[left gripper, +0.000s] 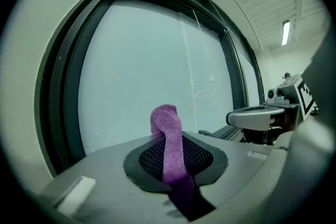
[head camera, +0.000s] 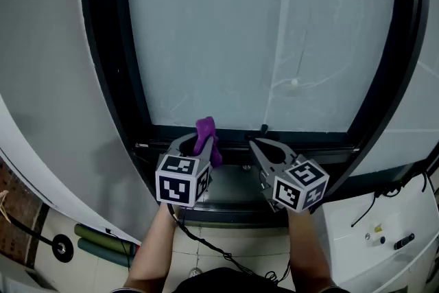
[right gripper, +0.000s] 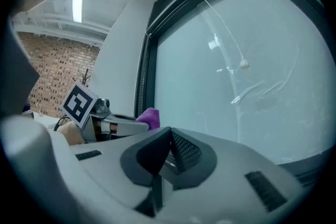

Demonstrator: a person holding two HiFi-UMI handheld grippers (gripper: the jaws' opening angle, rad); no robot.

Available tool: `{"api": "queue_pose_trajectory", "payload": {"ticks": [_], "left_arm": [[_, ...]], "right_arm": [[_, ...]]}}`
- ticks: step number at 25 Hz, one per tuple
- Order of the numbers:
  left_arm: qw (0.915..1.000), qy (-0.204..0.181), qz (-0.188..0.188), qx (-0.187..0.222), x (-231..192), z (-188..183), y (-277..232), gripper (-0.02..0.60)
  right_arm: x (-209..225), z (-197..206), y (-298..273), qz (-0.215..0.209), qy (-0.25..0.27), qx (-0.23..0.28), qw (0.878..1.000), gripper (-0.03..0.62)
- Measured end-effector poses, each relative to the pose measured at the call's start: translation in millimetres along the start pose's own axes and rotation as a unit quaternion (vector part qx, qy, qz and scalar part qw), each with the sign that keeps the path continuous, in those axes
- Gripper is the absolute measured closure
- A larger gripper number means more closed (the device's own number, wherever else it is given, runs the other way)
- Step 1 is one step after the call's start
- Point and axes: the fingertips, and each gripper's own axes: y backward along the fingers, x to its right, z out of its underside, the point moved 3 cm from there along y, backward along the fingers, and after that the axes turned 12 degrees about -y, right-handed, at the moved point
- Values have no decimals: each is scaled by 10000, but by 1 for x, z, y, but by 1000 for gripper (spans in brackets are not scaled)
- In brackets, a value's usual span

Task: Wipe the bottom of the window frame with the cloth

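Observation:
A purple cloth (head camera: 207,138) is pinched in my left gripper (head camera: 199,145), its free end sticking up above the jaws. In the left gripper view the cloth (left gripper: 170,152) runs down between the shut jaws. The gripper is held just in front of the bottom of the dark window frame (head camera: 302,141), under the frosted pane (head camera: 260,31). My right gripper (head camera: 259,145) is beside it on the right, shut with nothing in it, tips near the same bottom rail. The right gripper view shows the cloth (right gripper: 149,117) at left, beyond the shut jaws.
The dark frame's left upright (head camera: 113,44) and right upright (head camera: 398,44) flank the pane. A white unit (head camera: 384,230) with cables stands at lower right. Green rolls (head camera: 103,243) and a black cable lie on the floor at lower left.

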Motion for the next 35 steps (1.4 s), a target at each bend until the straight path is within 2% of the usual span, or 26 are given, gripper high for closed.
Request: {"api": "queue_pose_trajectory", "payload": {"ticks": [4, 8, 12, 19, 27, 31, 35], "left_arm": [[9997, -79, -200, -80, -17, 0, -2, 511], [9979, -208, -593, -173, -45, 5, -3, 511], [9933, -295, -1065, -323, -76, 15, -6, 511], [9839, -310, -1681, -526, -128, 37, -16, 511], [9724, -407, -2128, -868, -159, 69, -32, 511], [9636, -656, -2367, -1059, -165, 84, -41, 511], [9594, -705, -2386, -1330, -166, 99, -54, 511]], "right_arm": [[-4, 1, -7, -58, -13, 14, 10000, 593], [-9, 5, -19, -172, -33, -14, 9998, 594], [-15, 8, -33, -315, -77, -53, 9995, 594], [-21, 13, -55, -453, -107, -109, 9989, 594], [-26, 19, -74, -516, -113, -195, 9984, 594], [-25, 20, -77, -484, -109, -225, 9985, 594], [-20, 17, -74, -407, -88, -219, 9989, 594]]}}
